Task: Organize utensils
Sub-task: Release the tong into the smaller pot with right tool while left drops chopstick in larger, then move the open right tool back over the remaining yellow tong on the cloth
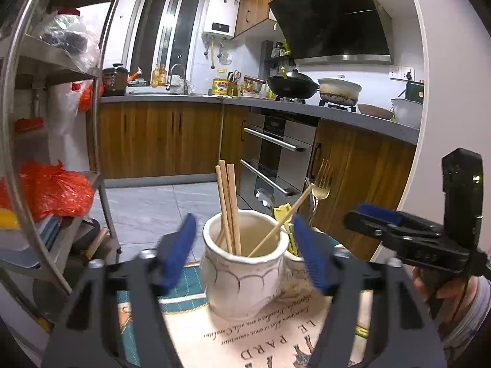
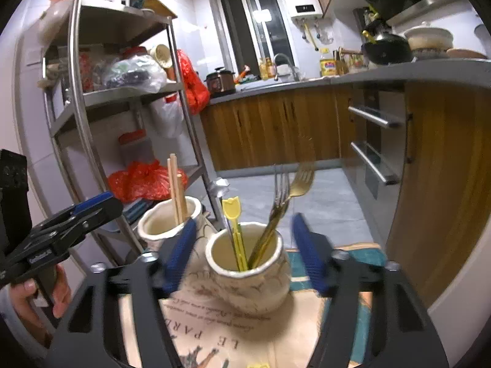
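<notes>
Both our left gripper and right gripper gape empty; chopsticks stand in one ceramic jar, forks in the other jar: light, stiff, slippery, best pinched mid-shaft.

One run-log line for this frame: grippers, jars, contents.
left gripper: open, empty | right gripper: open, empty | left jar: chopsticks | right jar: forks, yellow picks | both jars on printed mat

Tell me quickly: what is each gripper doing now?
Left gripper: open, holding nothing, fingers either side of a jar.
Right gripper: open, holding nothing.
</notes>
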{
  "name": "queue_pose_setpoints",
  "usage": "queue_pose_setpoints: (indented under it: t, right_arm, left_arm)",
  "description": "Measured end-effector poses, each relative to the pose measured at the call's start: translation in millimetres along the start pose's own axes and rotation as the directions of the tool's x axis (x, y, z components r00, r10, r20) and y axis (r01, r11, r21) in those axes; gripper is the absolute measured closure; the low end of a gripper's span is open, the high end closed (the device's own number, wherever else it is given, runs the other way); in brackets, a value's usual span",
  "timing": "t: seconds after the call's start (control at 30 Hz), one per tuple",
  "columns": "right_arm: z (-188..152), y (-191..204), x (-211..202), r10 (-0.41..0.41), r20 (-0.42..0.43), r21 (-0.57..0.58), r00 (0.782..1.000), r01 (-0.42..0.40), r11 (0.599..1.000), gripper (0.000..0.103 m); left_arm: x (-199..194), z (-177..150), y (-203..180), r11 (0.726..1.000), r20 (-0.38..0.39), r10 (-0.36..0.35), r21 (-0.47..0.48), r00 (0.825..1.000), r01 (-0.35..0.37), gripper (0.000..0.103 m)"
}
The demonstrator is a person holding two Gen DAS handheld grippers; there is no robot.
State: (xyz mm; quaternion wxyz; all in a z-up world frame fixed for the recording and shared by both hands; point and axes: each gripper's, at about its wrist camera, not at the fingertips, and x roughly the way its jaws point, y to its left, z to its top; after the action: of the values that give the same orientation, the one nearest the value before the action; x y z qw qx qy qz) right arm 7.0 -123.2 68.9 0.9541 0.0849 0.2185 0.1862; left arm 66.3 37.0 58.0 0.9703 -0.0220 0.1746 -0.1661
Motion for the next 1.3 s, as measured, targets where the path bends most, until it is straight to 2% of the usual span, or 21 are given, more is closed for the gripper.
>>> queue_pose_setpoints:
  t: [0.07,0.1,0.17,0.27,0.4,0.7,0.8,1.1,1.2,1.27,1.3]
  right_arm:
    - [-1.3,-1.3,-12.7,-0.005,0.01,0.001,1.0,0.005,1.0,0.015]
    - [-2.5,-2.5,-19.3,-0.01,0.011,0.004,1.0,0.01,1.0,0.01]
    - [-5.7,-4.7,-30.4,-0.025,0.007,0.007,1.0,0.025,1.0,0.007]
    - [-12.2,-6.1,-44.3,-0.059,-0.003,-0.013,0.998,0.059,0.998,0.006]
    - [-25.1,-7.9,-58.7,-0.099,-0.03,-0.064,0.995,0.097,0.993,0.005]
    - [-59.1,-15.9,-67.7,-0.128,-0.124,-0.093,0.984,0.117,0.989,0.005]
    - [-70.9,-12.5,-65.6,-0.143,-0.158,-0.119,0.977,0.125,0.985,0.005]
    - [-102.0,-3.9,-48.4,-0.169,-0.28,-0.182,0.945,0.12,0.976,0.006]
    - [-108.6,-0.9,-41.2,-0.154,-0.328,-0.185,0.932,0.096,0.978,0.009]
    - [-111.1,3.1,-38.5,-0.138,-0.345,-0.192,0.928,0.074,0.979,0.019]
    - [-112.0,5.5,-36.0,-0.137,-0.356,-0.2,0.924,0.067,0.977,0.027]
  left_arm:
    - [-8.2,-0.5,-2.9,1.0,0.001,0.018,0.006,1.0,-0.018,0.019]
    - [-12.3,-0.5,-4.2,1.0,0.003,0.025,0.006,1.0,-0.025,0.016]
    - [-22.5,-0.8,-6.7,0.999,0.021,0.032,0.004,0.999,-0.032,0.005]
    - [-35.4,-2.5,-11.9,0.999,0.028,0.035,0.015,0.999,-0.036,0.005]
    - [-45.1,-10.5,-17.8,0.999,-0.002,0.028,0.022,1.0,-0.028,0.005]
    - [-42.8,-56.6,-33.6,0.999,-0.127,0.022,0.047,0.992,-0.016,0.005]
    - [-37.6,-71.4,-38.3,0.999,-0.171,0.025,0.049,0.985,-0.017,0.005]
    - [-32.2,-91.3,-45.3,0.999,-0.228,0.013,0.043,0.973,-0.004,0.005]
    - [-29.3,-94.1,-45.1,0.999,-0.245,0.028,0.048,0.969,-0.017,0.005]
    - [-28.8,-94.9,-43.9,0.999,-0.25,0.022,0.043,0.968,-0.012,0.005]
    - [-28.7,-95.0,-43.7,0.999,-0.25,0.02,0.04,0.968,-0.01,0.005]
